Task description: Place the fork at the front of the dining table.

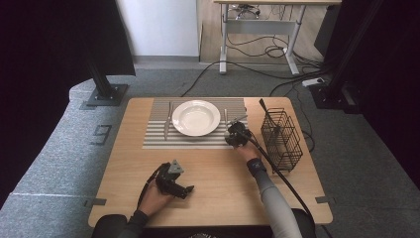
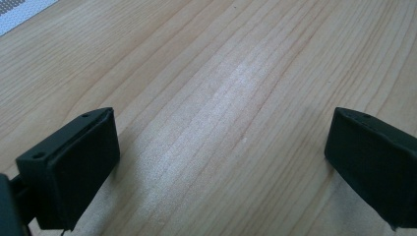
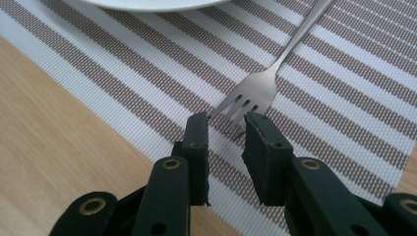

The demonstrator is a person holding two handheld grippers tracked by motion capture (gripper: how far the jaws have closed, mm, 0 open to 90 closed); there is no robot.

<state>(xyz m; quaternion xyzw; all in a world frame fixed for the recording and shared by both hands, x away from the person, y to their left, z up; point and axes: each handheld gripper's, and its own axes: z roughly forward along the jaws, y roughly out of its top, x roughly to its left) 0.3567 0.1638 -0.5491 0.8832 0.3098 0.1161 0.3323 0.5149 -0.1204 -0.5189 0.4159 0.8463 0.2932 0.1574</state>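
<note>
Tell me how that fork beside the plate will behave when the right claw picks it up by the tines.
The fork looks like polished metal, so it is probably stiff and may slip between the pads. Gripped at the tines with the long handle free, it would likely droop or pivot. It lies flat on the woven placemat, so getting under it may be awkward.

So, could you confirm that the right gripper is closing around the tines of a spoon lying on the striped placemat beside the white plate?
Not quite: it is a fork, not a spoon. The right gripper view shows its tines just ahead of the right gripper, lying on the striped placemat beside the white plate.
</note>
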